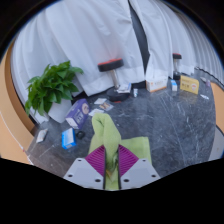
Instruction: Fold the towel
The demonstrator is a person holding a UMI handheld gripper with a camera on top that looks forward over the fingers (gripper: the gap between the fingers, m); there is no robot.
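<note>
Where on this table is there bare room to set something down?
The widest bare patch is the dark table, right of the green towel and short of the boxes along the far edge. Left is crowded: a potted plant and small packets. The gripper is shut on the towel, so the spot just ahead is taken.

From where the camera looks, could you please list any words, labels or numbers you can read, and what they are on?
No text can be read.
Blue packet beside the green towel: print too small.
Yellow box at the table's far side: print blurred.
Box by the plant: print blurred.
</note>
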